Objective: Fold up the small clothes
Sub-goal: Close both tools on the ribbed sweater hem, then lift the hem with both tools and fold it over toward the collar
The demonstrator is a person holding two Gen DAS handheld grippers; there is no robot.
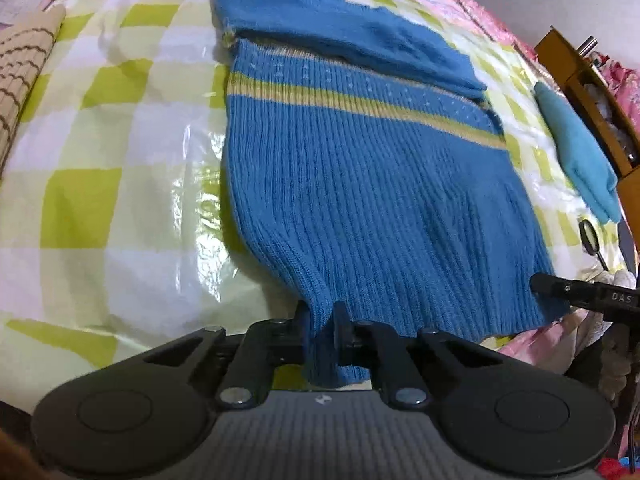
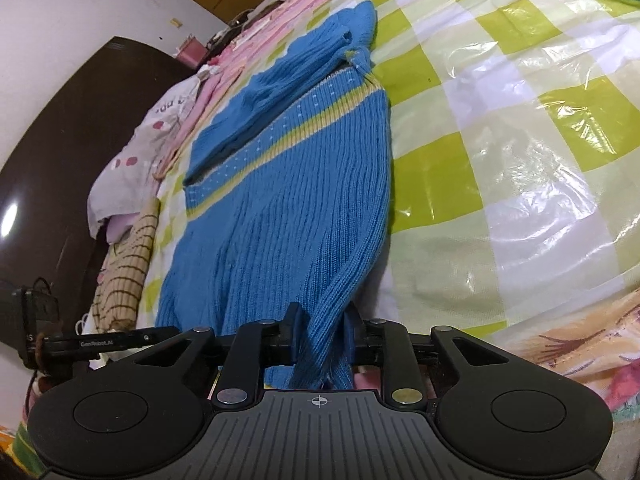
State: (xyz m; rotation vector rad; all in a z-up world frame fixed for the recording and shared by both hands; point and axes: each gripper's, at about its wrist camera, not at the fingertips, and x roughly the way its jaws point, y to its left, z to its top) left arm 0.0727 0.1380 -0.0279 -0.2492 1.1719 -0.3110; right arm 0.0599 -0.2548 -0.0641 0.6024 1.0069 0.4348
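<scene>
A blue ribbed sweater [image 1: 360, 184] with a yellow chest stripe lies flat on the green-and-white checked, plastic-covered bed [image 1: 120, 160]. One sleeve [image 1: 340, 32] is folded across its top. At the near left corner of the hem, my left gripper [image 1: 320, 316] is shut on the sweater, with bunched fabric hanging down between its fingers. In the right wrist view the sweater [image 2: 288, 208] stretches away from my right gripper [image 2: 322, 322], which is shut on the other hem corner. Each gripper shows at the edge of the other's view: the right gripper [image 1: 580, 300] and the left gripper [image 2: 112, 342].
A teal cloth [image 1: 580, 152] lies to the right of the sweater, near a wooden shelf [image 1: 592, 80]. A beige striped garment [image 2: 124, 272] and a spotted white cloth [image 2: 132, 160] sit by the dark headboard [image 2: 60, 140]. Pink bedding borders the far side.
</scene>
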